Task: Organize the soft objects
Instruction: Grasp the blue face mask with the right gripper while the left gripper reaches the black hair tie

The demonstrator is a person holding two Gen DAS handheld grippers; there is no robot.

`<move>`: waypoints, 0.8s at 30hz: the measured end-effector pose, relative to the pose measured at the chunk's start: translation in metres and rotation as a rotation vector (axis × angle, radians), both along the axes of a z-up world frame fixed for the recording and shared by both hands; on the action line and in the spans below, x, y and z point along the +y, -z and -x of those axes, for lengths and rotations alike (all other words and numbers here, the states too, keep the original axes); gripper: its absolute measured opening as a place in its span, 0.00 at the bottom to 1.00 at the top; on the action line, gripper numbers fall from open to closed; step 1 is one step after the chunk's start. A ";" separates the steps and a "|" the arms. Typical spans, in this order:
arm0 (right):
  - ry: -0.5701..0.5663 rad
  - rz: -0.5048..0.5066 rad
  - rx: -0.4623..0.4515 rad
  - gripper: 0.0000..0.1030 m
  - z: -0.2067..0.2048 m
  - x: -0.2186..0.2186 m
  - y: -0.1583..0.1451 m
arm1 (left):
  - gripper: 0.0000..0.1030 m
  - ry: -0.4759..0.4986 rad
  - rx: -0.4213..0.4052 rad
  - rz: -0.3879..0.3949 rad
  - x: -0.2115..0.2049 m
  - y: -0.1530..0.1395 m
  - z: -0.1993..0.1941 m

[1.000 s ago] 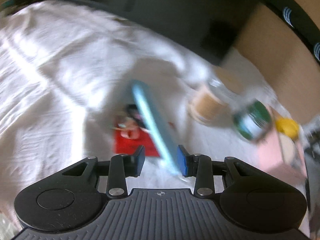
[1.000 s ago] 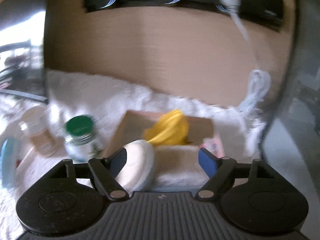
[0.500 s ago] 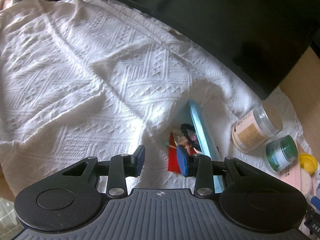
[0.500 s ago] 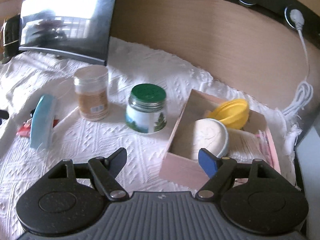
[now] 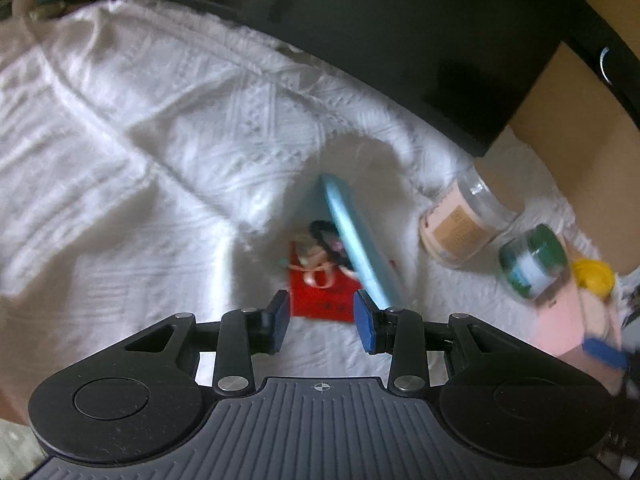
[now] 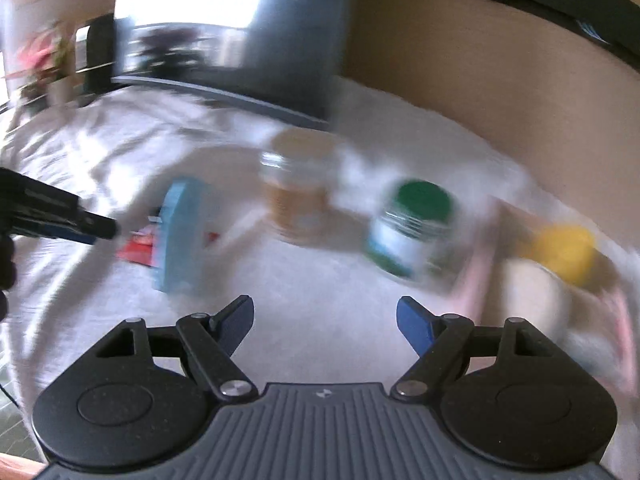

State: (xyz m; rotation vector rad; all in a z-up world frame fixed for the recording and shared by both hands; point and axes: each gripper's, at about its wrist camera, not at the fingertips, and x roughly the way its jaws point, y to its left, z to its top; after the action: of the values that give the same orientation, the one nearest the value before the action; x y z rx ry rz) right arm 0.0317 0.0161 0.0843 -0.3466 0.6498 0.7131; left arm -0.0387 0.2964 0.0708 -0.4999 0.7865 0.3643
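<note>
A flat light-blue pad (image 5: 356,244) stands on edge on the white cloth, leaning over a red packet (image 5: 320,294) with a small doll-like item (image 5: 320,246) on it. My left gripper (image 5: 322,320) is open and empty, its tips just in front of the red packet. In the right wrist view the blue pad (image 6: 178,236) is at the left, with the left gripper's tip (image 6: 96,228) beside it. My right gripper (image 6: 324,318) is wide open and empty above bare cloth. A pink box (image 6: 484,248) at the right holds a yellow soft item (image 6: 564,248) and a cream round one (image 6: 536,300).
A tan-labelled jar (image 6: 298,192) and a green-lidded jar (image 6: 412,228) stand between the pad and the box. A dark screen (image 5: 400,32) and a wooden wall (image 6: 460,60) border the cloth at the back. The view is motion-blurred.
My left gripper has opened a little and shifted so the red packet lies between its tips. My right gripper has swung left, away from the pink box, toward the jars and blue pad.
</note>
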 end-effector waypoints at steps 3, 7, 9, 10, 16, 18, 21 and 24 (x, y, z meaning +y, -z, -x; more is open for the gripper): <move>-0.082 -0.008 0.043 0.77 -0.002 0.043 0.004 | 0.37 -0.002 0.036 -0.051 0.006 -0.004 0.013; -0.144 -0.016 0.123 0.76 -0.009 0.104 0.011 | 0.37 -0.025 0.035 -0.060 0.016 -0.009 0.032; -0.164 -0.026 0.162 0.76 -0.013 0.125 0.015 | 0.37 -0.032 0.032 -0.069 0.020 -0.010 0.040; -0.177 -0.026 0.166 0.76 -0.015 0.135 0.018 | 0.37 -0.030 0.024 -0.075 0.021 -0.010 0.044; -0.164 0.030 0.199 0.51 -0.031 0.161 0.044 | 0.37 -0.058 0.000 -0.081 0.030 -0.007 0.055; -0.166 0.015 0.261 0.37 -0.036 0.154 0.045 | 0.37 -0.030 0.004 -0.088 0.028 -0.008 0.056; -0.150 -0.013 0.291 0.09 -0.038 0.142 0.039 | 0.37 -0.001 -0.008 -0.076 0.027 -0.005 0.058; -0.093 -0.048 0.278 0.08 -0.035 0.122 0.029 | 0.37 0.018 -0.017 -0.040 0.028 0.003 0.055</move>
State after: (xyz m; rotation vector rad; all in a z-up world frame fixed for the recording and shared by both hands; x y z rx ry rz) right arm 0.0667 0.1383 0.0555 -0.2365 0.8818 0.8734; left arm -0.0936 0.3248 0.0683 -0.4577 0.7649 0.3580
